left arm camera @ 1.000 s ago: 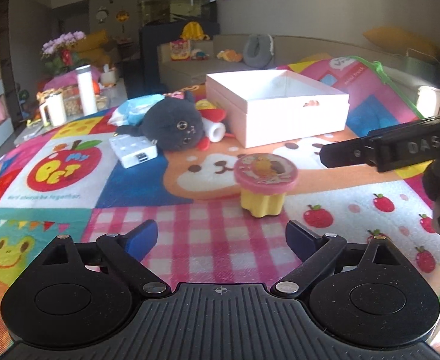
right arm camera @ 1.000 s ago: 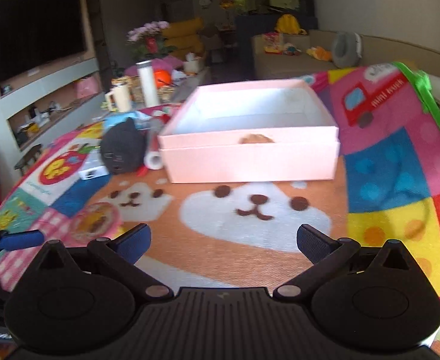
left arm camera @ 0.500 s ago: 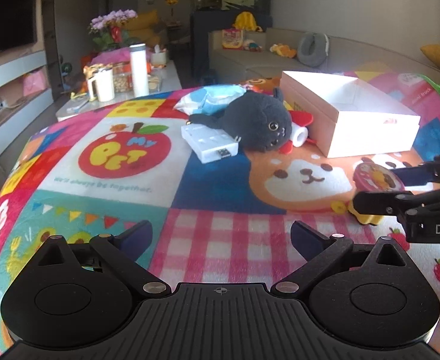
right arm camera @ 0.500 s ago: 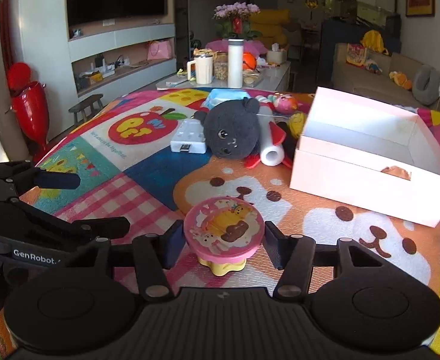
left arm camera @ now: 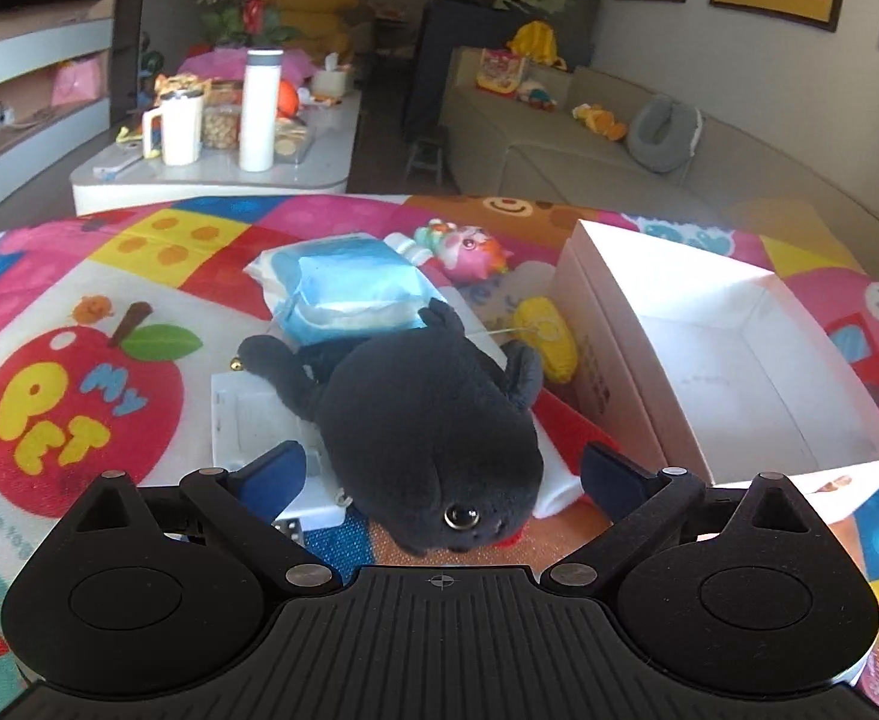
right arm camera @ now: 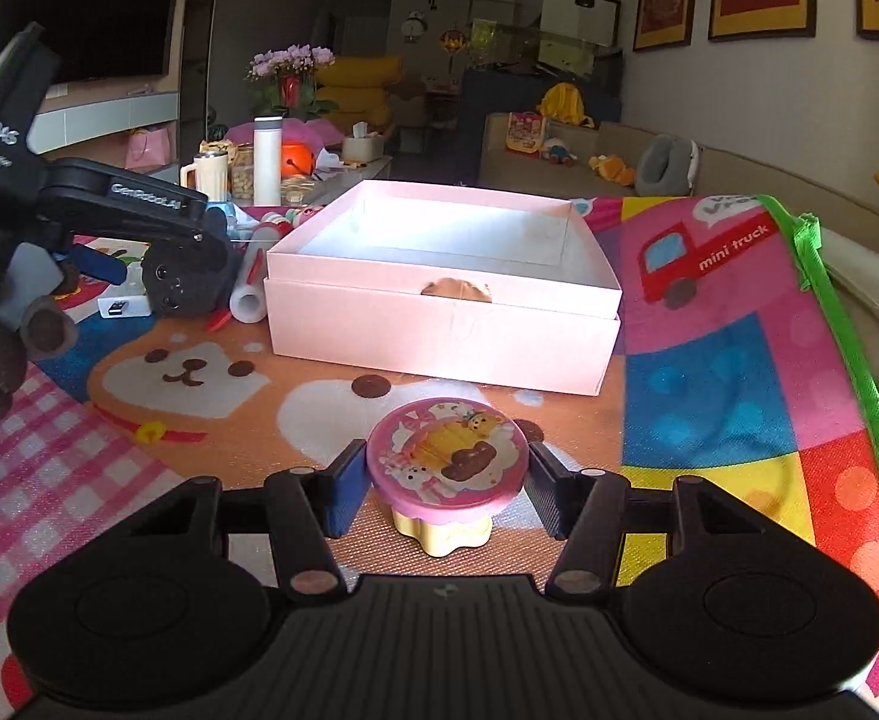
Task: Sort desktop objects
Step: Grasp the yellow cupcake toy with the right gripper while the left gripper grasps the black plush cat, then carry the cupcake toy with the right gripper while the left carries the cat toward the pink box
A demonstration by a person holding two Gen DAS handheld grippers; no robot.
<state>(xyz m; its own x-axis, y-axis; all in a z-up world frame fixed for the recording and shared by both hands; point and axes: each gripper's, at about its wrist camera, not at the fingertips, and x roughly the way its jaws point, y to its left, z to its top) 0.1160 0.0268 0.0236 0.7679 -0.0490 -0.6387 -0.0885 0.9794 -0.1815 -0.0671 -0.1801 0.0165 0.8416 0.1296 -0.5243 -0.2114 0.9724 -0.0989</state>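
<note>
- The right hand-held gripper (right arm camera: 445,480) is clamped on the pink-lidded yellow toy (right arm camera: 446,462), one pad on each side of its round lid.
- Straight ahead of it, well apart, the open pink box (right arm camera: 439,324) sits on the colourful mat (right arm camera: 709,372).
- Judged step: the toy is gripped; next it needs lifting over the box's near wall and letting go inside.
- The left hand-held gripper (left arm camera: 442,471) has its jaws wide, straddling the black plush cat (left arm camera: 433,420) without pressing on it.
- Under and beyond the plush lie a white adapter (left arm camera: 253,420) and a blue tissue pack (left arm camera: 349,288); closing on the plush alone calls for care.
</note>
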